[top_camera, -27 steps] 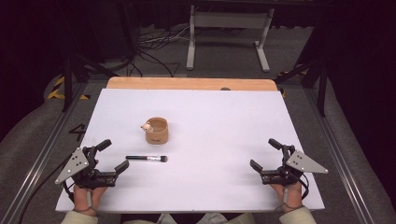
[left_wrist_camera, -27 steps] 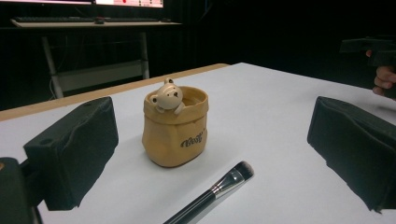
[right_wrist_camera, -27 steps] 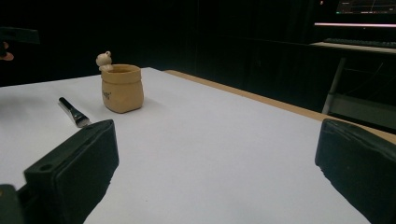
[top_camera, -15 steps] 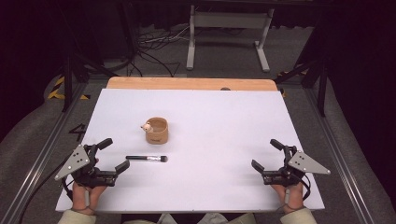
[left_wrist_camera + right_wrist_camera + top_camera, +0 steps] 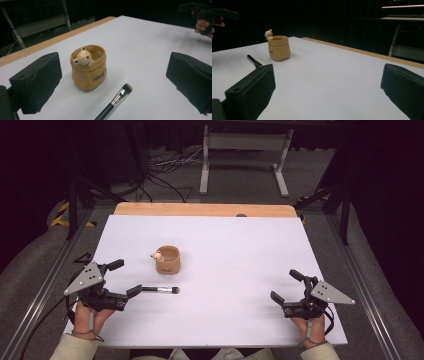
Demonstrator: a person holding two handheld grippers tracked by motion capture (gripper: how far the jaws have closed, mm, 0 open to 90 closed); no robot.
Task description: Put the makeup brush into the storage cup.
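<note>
Tan bear pot (image 5: 168, 261) just beyond brush (image 5: 161, 290), nearest left tongs (image 5: 125, 279) (both tongs gaping, empty).

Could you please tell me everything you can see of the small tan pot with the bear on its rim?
The tan pot is shaped like a little sack, with a rolled, wavy rim and dark script on its front. It looks like glazed ceramic or resin. A pale bear's head peeks over one side of the rim. The pot stands upright near the middle of the white table; nothing touches it but the table. The makeup brush lies just in front of it, apart.
</note>
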